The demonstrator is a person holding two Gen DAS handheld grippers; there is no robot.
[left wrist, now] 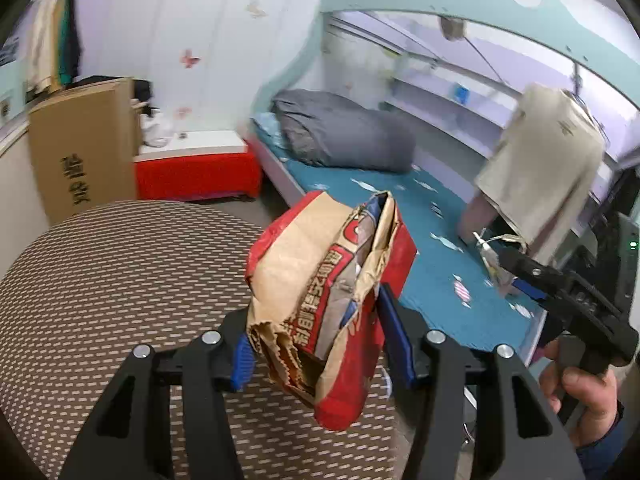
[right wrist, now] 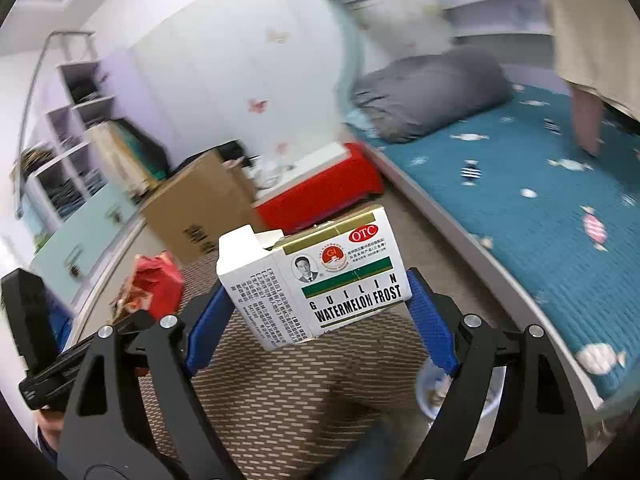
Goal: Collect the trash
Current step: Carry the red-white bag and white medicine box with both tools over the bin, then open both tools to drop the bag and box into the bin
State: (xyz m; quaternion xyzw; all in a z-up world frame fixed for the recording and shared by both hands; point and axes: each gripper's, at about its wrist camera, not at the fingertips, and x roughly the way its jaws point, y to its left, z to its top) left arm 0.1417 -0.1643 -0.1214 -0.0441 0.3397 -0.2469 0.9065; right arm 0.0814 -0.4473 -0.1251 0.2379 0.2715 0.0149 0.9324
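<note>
Red-and-brown paper: a crumpled snack bag (left wrist: 326,304) sits clamped between the blue pads of the left gripper (left wrist: 320,350), its torn mouth pointing away from the camera.
White cardboard: a "Guilin Watermelon Frost" medicine box (right wrist: 320,280), top flap open, is pinched by its two sides in the right gripper (right wrist: 320,316), jaws spread wide around it.
Below the grippers: a round woven-pattern seat or stool (left wrist: 120,280), with nothing loose visible on it.
Ahead of the grippers: a bed with a teal candy-print sheet (left wrist: 420,240) and a grey rolled duvet (left wrist: 344,136); to the left, a tall cardboard carton (left wrist: 84,144) and a red cabinet (left wrist: 196,172).
Beside the right jaw, low down: a small bowl (right wrist: 430,394) on the floor, contents unclear.
Step in hand: both pieces of trash are lifted clear and being carried; the blurred background suggests motion.
Next move: likely finding a bin or bag, none of which shows in either view, then bringing each gripper over it and opening the jaws one at a time.
Risk: the bag's loose paper could slip.
</note>
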